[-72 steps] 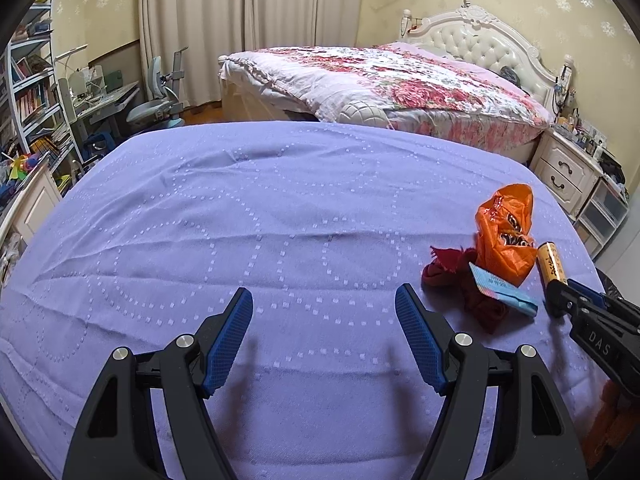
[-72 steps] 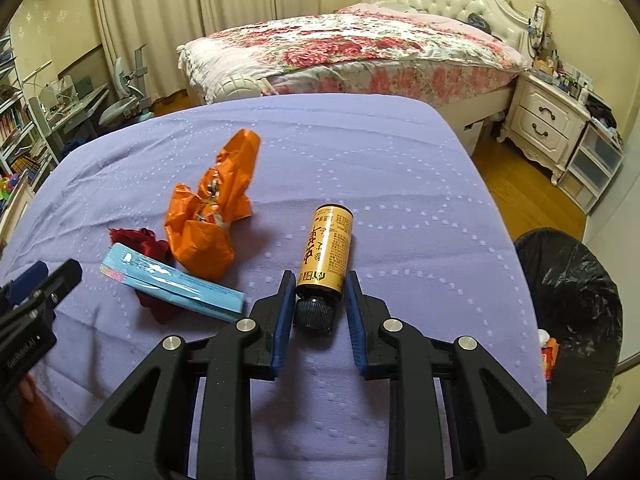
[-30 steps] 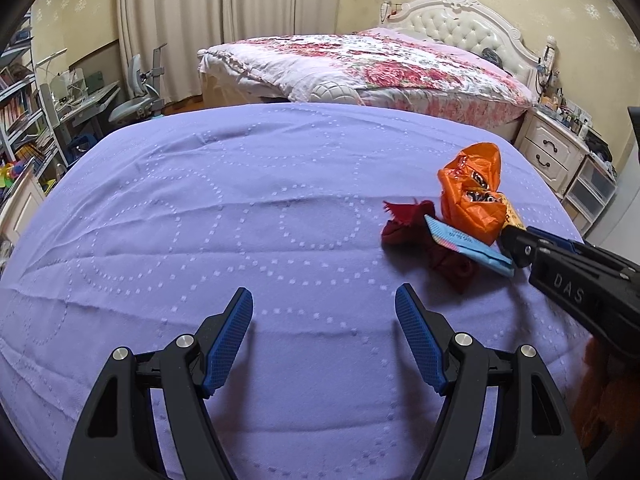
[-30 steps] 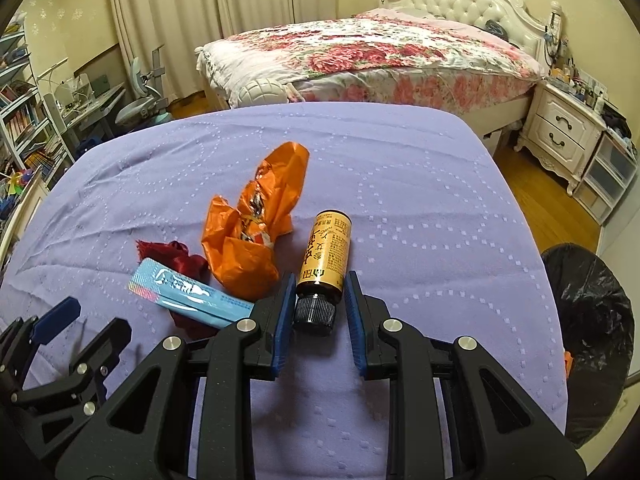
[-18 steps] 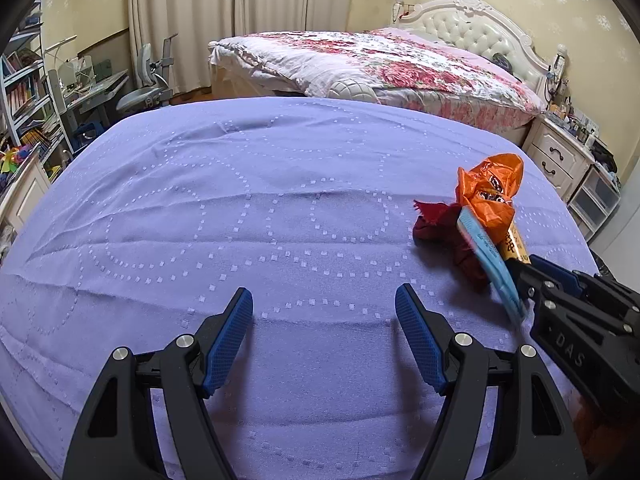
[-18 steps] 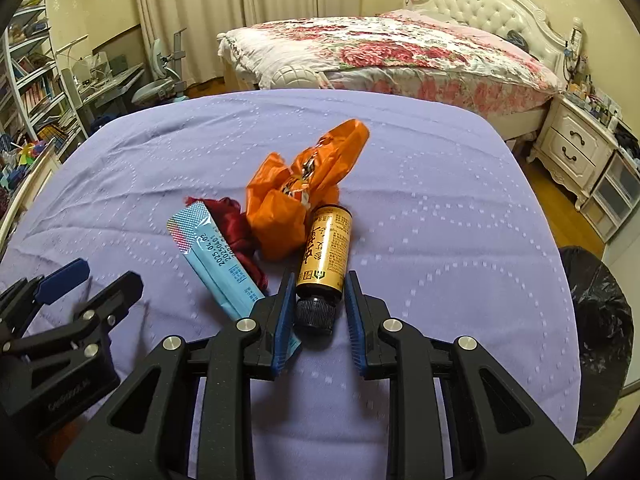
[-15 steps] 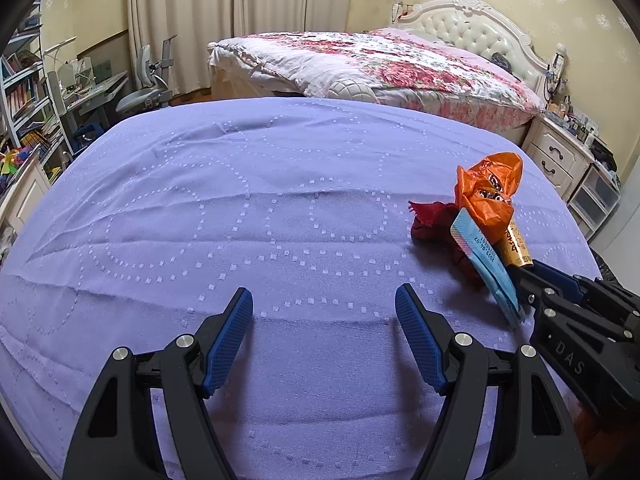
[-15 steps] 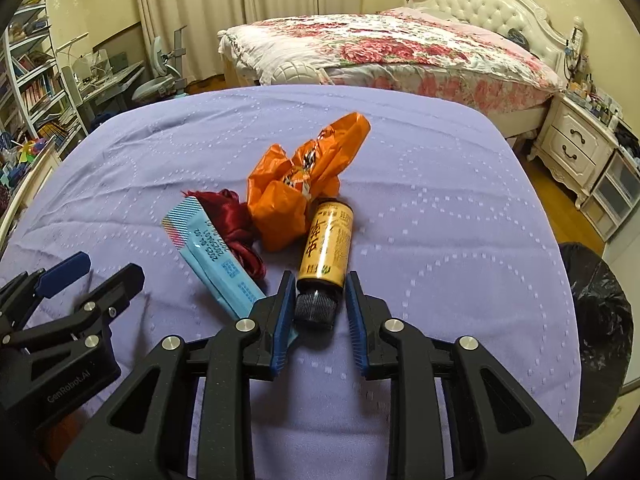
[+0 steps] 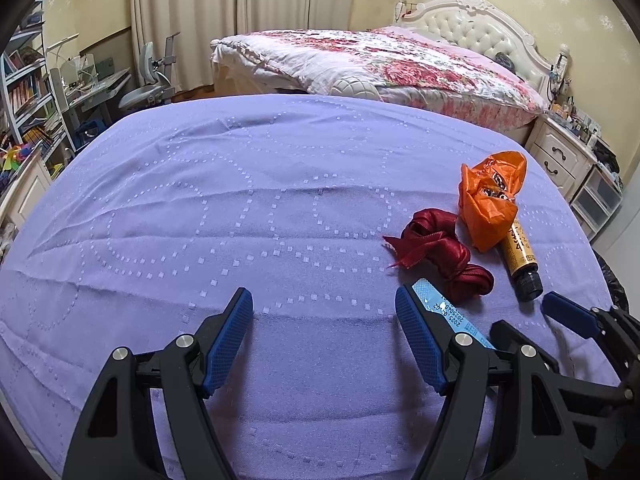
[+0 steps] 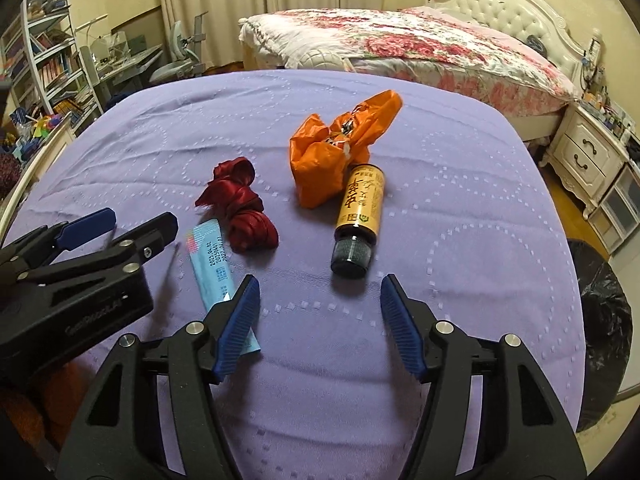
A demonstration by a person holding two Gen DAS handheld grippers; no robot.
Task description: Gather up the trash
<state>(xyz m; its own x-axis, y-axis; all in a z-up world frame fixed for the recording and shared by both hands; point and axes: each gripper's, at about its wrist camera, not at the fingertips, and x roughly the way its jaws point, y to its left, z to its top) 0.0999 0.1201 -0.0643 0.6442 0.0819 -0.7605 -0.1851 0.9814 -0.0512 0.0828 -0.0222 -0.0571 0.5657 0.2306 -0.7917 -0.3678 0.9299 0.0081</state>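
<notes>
A: Four bits of trash on the purple cloth (image 10: 460, 208), all bunched together. There's the bottle (image 10: 359, 215), lying on its side, black cap pointing at the right gripper (image 10: 320, 322).

B: And that gripper's jaws are wide apart, nothing between them. The cap sits just ahead of the gap, not touching either finger.

A: Orange wrapper (image 10: 340, 152) crumpled at the bottle's far end, resting against it. Red ribbon (image 10: 240, 212) bundled to the left, apart from the bottle.

B: Blue sachet (image 10: 214, 268) lies flat beside the ribbon, its near end tucked behind the right gripper's left finger.

A: Over to the left view: left gripper (image 9: 324, 338) also spread wide, holding nothing, hovering over bare cloth (image 9: 240, 208).

B: From here the sachet (image 9: 444, 312) pokes out behind its right finger. Ribbon (image 9: 440, 256), wrapper (image 9: 488, 204) and bottle (image 9: 518, 256) sit off to the right.

A: Black bag (image 10: 604, 320) at the table's right edge, down low. Floral bed (image 10: 400, 44) in the background, nightstand (image 10: 588, 156) next to it, shelves (image 10: 48, 64) on the far left.
</notes>
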